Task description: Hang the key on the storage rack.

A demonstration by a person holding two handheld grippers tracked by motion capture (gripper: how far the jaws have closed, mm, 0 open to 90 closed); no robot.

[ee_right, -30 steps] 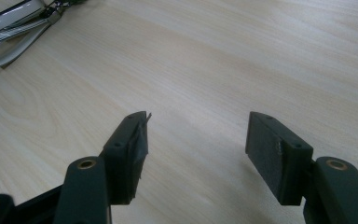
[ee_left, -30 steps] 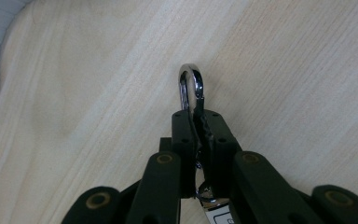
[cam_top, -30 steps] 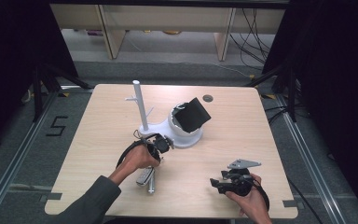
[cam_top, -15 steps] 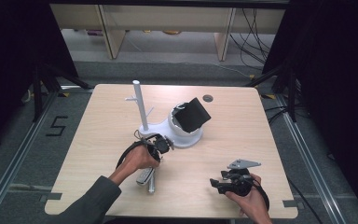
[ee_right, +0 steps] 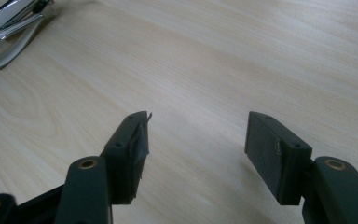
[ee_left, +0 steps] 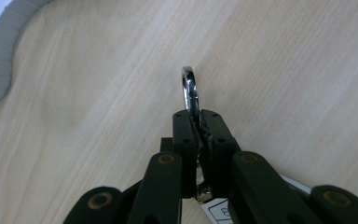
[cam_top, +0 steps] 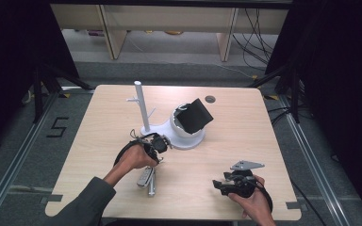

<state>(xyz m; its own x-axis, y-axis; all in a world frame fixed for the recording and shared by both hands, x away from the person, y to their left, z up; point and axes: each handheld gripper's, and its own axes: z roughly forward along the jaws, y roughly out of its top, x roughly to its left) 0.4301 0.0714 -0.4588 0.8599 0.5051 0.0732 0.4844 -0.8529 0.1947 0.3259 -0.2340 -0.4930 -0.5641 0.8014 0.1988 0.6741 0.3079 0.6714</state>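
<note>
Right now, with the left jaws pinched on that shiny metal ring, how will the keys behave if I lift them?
The ring looks thin, polished and stiff, so it may slip or swivel between the shut jaws of the left gripper. The keys hang loose from it, so they will probably dangle and swing. They look small and likely light.

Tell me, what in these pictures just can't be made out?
- Left gripper view: the left gripper is shut on a metal ring; the jaws hide the ring's lower part and whatever hangs from it.
- High view: the keys are too small to count, and the hand covers their top.
- Right gripper view: the strap is cut off by the picture's edge.
</note>
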